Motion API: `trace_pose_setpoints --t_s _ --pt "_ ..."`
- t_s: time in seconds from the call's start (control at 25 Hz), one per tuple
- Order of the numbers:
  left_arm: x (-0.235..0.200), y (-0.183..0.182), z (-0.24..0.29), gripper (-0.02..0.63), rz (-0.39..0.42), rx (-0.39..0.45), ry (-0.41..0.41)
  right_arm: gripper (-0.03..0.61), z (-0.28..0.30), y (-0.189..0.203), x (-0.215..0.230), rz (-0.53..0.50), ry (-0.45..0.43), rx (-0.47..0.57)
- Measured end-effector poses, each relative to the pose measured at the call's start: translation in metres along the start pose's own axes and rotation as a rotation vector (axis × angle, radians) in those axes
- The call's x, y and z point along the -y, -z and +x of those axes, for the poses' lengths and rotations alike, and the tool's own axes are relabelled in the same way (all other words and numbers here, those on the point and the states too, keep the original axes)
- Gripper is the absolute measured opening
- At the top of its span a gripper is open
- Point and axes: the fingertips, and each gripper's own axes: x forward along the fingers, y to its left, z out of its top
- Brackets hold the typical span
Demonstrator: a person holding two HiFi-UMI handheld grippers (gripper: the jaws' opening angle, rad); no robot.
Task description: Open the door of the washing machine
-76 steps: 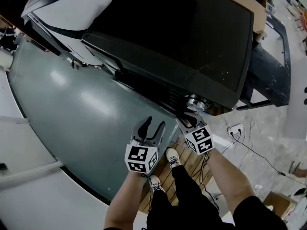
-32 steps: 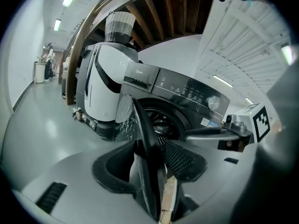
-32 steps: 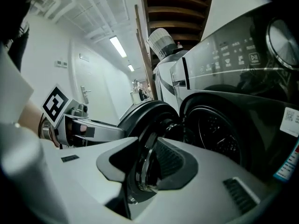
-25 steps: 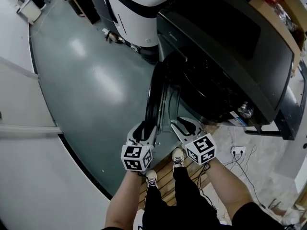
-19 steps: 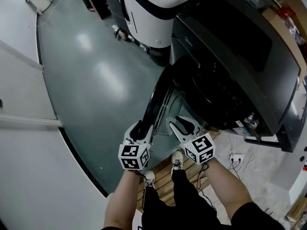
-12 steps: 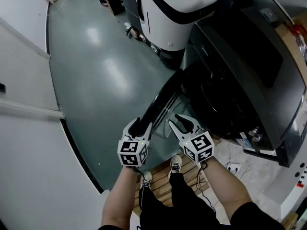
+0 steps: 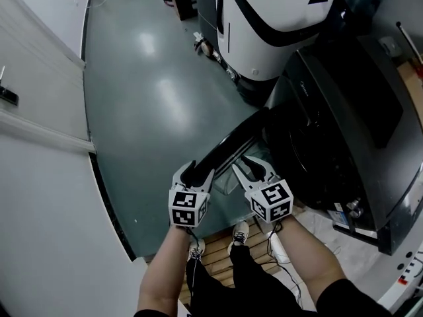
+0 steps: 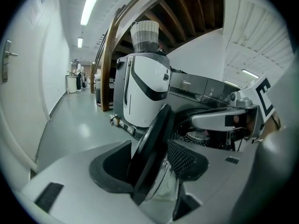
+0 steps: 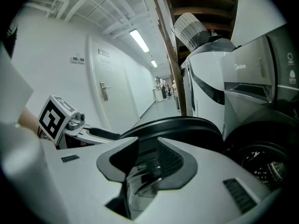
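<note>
Door (image 7: 228, 147) is already swung well out from the front of the washing machine (image 7: 344, 131), hinged at the front edge next to the white machine (image 7: 277, 18). Drum opening is exposed, so the task is judged basically done.

Left gripper (image 7: 194, 172): jaws spread to their widest and have just been opening. The free rim of the door stands between them, but no pad is seen pressing on it, so it is released rather than held.

Right gripper (image 7: 252, 168): jaws about half apart, nothing clamped. The door's glass bulge is seen through the gap, just beyond the tips.

Risks from here:
- The rim could be snagged by a left pad if that gripper is pulled away sideways rather than straight back, and the door dragged back towards shut.
- With nothing gripping it, the door might drift on its hinge.
- The glass could be knocked by the right jaw tips, since they sit close to it.
- If pushed wider, the door could be struck against the white machine.
</note>
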Motion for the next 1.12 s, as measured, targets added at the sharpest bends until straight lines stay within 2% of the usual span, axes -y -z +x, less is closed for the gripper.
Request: trace_pose_setpoints --t_s 0.2,0.32,0.68,0.88,1.0,1.12 --pt "-0.015 -0.006 -0.009 0.242 -0.002 0.004 -0.058 0.135 0.002 -0.009 -0.006 0.006 -0.003 0.012" --pt "-0.014 -0.011 -0.022 0.242 -0.020 0.023 -0.060 0.135 -0.006 -0.012 -0.009 0.016 0.011 0.024" --pt "0.021 -0.039 -0.072 0.241 0.031 0.106 0.041 0.111 -0.054 -0.028 -0.030 0.022 0.107 0.089" --pt "0.043 -0.050 -0.113 0.231 0.086 0.138 0.132 0.026 -0.091 -0.041 -0.055 0.017 0.205 0.138" --pt "0.057 -0.051 -0.146 0.173 0.126 0.145 0.186 0.018 -0.117 -0.046 -0.077 0.045 0.248 0.170" --pt "0.067 -0.054 -0.180 0.049 0.151 0.162 0.232 0.018 -0.146 -0.052 -0.102 0.058 0.291 0.201"
